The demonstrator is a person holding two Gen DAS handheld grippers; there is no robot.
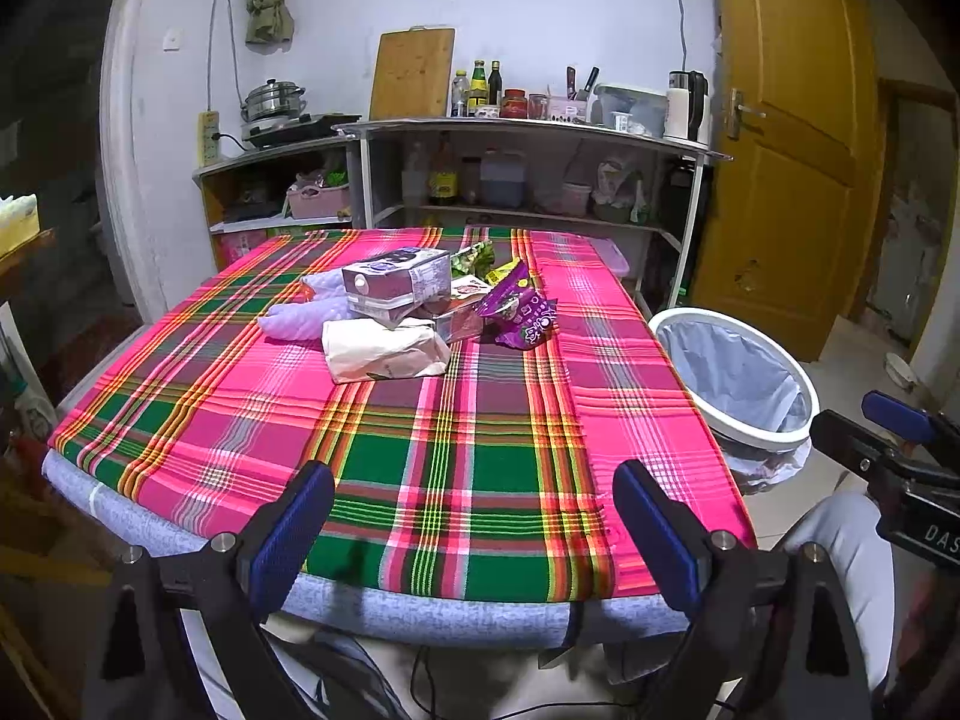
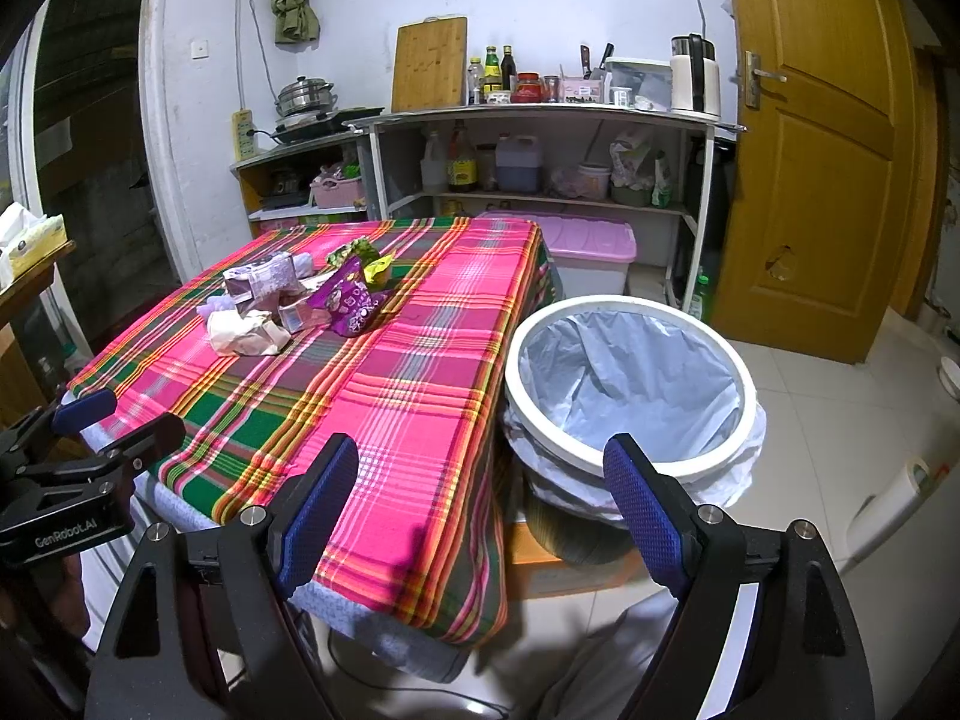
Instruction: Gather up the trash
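While both tools are being held at the near table edge, left gripper (image 1: 474, 516) is being kept spread w/ nothing btwn fingers; trash pile (image 1: 414, 306) is lying mid-tablecloth (image 1: 468, 432); right gripper (image 2: 480, 510) likewise spread, empty, beside the bin (image 2: 630, 384).

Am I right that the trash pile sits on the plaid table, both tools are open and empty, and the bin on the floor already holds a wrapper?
Not quite: the bin holds nothing but its liner, as the right wrist view shows. The rest stands: the trash pile sits on the plaid table, and the left tool and right tool are open and empty.
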